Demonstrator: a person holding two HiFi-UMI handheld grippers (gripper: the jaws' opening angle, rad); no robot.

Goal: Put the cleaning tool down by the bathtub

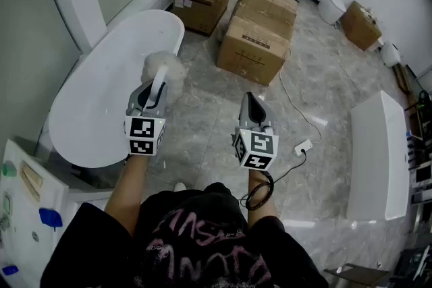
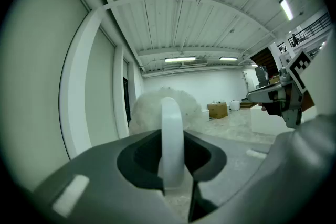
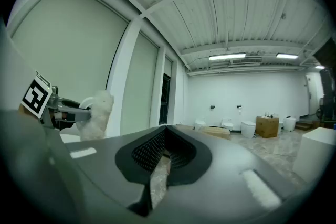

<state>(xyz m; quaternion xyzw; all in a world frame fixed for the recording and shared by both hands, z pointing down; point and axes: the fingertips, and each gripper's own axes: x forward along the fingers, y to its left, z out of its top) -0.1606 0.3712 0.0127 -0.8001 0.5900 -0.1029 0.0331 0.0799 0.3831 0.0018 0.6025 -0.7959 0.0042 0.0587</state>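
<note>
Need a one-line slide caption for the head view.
Left claw grips a fluffy white cleaning tool at the bathtub edge; right claw shut, empty.

The head view looks steeply down from above the person onto the left gripper (image 1: 152, 90), the right gripper (image 1: 252, 106), the bathtub (image 1: 81, 111) at left and the cardboard boxes (image 1: 253, 44) farther off. Each gripper view sits low and close behind its own jaws, facing level toward the far wall. Both share those boxes, each catches the other gripper at its edge, and all three show the cleaning tool (image 1: 164, 67).
</note>
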